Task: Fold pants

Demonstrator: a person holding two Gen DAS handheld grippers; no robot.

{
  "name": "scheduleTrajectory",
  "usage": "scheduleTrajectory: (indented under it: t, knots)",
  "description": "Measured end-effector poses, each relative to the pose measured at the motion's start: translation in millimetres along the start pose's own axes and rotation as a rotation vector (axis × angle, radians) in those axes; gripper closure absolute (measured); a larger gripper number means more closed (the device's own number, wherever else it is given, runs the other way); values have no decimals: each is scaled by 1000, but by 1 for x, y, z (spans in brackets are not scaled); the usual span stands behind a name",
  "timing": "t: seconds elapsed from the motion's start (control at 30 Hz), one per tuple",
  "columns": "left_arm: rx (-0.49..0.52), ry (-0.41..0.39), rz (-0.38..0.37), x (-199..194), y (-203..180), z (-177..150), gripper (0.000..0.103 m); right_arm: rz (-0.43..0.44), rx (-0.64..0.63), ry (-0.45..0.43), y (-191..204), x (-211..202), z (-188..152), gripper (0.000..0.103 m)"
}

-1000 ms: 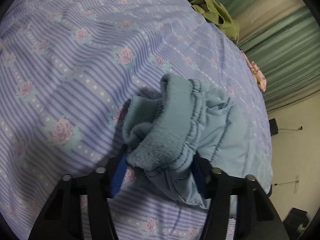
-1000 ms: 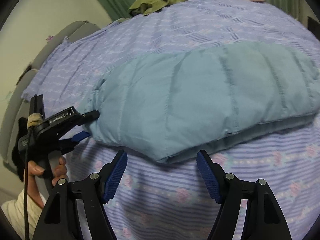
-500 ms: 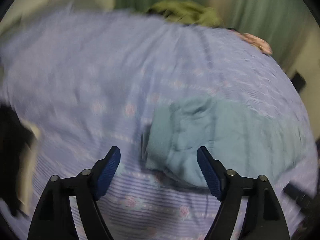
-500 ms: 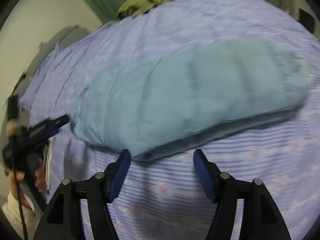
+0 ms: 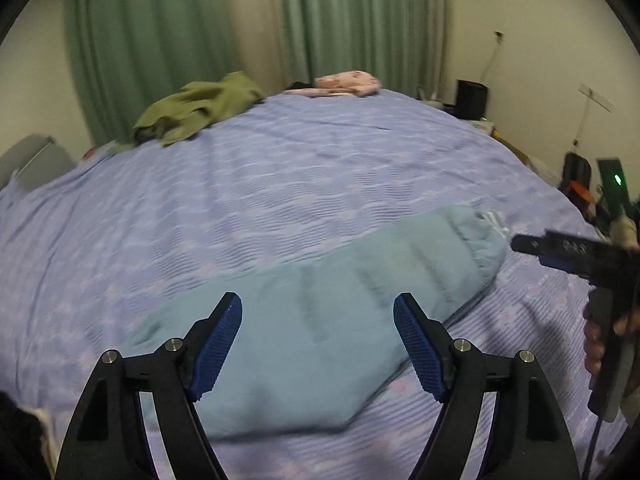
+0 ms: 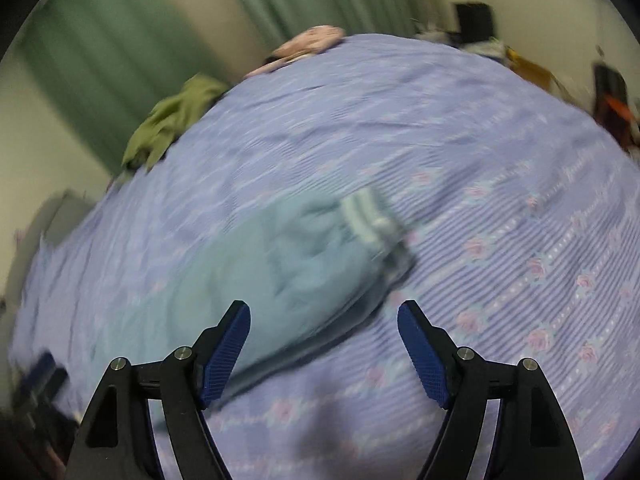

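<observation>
Whereas a second earlier the left gripper (image 5: 318, 350) had been clamped on the fleecy waistband, it now stood released, its blue pads spread wide and holding nothing, drawn back above the bed. The pants (image 5: 320, 320) had been let go and lay flat on the purple floral bedsheet (image 5: 280, 184) as a long, folded, pale blue quilted bundle. The right gripper (image 6: 324, 354) had kept its jaws apart throughout, but its view had swung from the broad side of the pants toward one end of them. From the left wrist view the pants ran diagonally from just under the spread fingers up toward the right, ending close to the tip of the right gripper (image 5: 560, 250), which entered from the right edge with the person's hand (image 5: 600, 340) around its handle; that same view also showed the green curtain (image 5: 180, 40) sharply. In the right wrist view, blurred by motion, a ribbed, lighter cuff (image 6: 372, 216) showed at the end of the pants (image 6: 288, 268), a detail barely visible from the left. There the pants lay ahead and left of the open fingers, their edge passing just behind the left pad. Both views showed an olive garment (image 5: 200, 106) and a pink cloth (image 5: 348, 82) at the far side of the bed, well apart from the pants.
</observation>
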State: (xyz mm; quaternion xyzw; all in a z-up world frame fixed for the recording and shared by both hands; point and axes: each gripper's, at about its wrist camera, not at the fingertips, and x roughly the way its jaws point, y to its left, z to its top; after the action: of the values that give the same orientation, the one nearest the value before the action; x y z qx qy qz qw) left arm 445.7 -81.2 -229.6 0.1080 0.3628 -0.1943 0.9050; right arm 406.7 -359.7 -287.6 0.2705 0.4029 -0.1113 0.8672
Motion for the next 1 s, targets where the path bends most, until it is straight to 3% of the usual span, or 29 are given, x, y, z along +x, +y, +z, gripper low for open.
scheduleTrajectory:
  t: [0.17,0.33,0.5,0.8,0.93,1.0]
  knots:
    - [-2,9,-51,36,-33,9,28,-1,100,-12,-29,24,19,26]
    - [-94,54,-110,65,-41,5,40,25,162,-4,-51,47,23,26]
    - [-145,118,-149,96,-45,-5,58,80,229,39,-63,77,18,26]
    - [-68,198,-95,119,-44,-28,78,174,277,78,-64,106,14,26]
    - [-119,232,-94,124,-32,-36,80,181,254,87,-57,111,14,27]
    - [-159,244,-102,127,-27,-40,81,200,249,96,-53,113,15,39]
